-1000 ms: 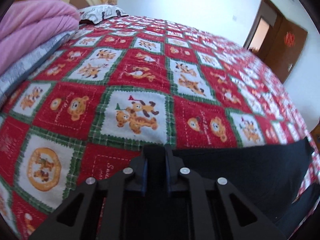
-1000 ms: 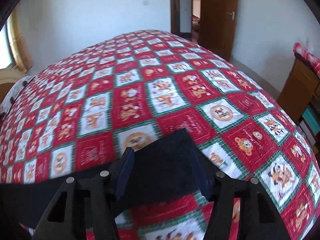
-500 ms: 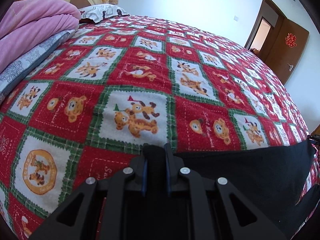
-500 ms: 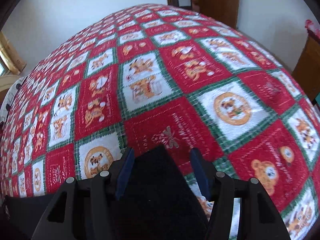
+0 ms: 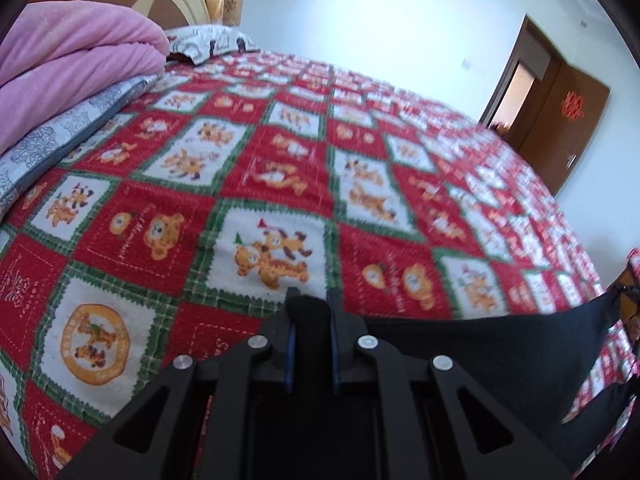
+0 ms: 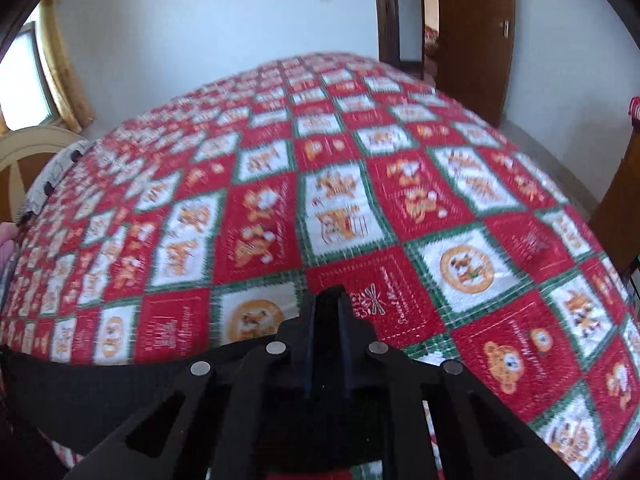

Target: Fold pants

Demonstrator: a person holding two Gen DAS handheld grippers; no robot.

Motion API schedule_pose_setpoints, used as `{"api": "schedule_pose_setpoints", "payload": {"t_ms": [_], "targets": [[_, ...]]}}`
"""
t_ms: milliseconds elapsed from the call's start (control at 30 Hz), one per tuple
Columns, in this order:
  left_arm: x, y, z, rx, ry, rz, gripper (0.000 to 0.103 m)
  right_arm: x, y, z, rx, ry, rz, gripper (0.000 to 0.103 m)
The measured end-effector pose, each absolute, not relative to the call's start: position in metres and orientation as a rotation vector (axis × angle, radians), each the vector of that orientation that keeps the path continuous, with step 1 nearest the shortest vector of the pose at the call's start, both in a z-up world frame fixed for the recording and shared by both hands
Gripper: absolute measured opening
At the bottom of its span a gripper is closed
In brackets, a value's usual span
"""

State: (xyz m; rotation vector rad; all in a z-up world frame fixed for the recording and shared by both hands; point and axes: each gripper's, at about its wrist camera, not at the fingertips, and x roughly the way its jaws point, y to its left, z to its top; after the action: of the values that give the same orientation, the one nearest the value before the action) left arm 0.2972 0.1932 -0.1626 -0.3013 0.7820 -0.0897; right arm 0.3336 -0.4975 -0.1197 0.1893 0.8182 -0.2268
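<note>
Two grippers, left (image 5: 311, 312) and right (image 6: 327, 304), clamp the black pants (image 5: 500, 344) stretched between them above the patterned quilt (image 5: 280, 184); keeping tension even should prevent wrinkles.

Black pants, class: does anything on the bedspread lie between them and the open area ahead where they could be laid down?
Nothing visible does. Both claws, left claw and right claw, are shut on the black pants. The bedspread ahead is bare; the pink blanket lies off to the left.
</note>
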Motion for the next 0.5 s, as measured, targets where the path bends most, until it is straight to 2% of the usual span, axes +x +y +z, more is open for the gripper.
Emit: {"api": "schedule_pose_setpoints", "payload": {"t_ms": [233, 500], "targets": [[0.26, 0.206, -0.129, -0.417, 0.626, -0.183, 0.013, 0.259, -0.486, -0.06, 0.189, 0.625, -0.161, 0.01], [0.19, 0.224, -0.141, -0.554, 0.495, -0.299, 0.013, 0.142, -0.482, -0.052, 0.192, 0.513, -0.095, 0.01]]}}
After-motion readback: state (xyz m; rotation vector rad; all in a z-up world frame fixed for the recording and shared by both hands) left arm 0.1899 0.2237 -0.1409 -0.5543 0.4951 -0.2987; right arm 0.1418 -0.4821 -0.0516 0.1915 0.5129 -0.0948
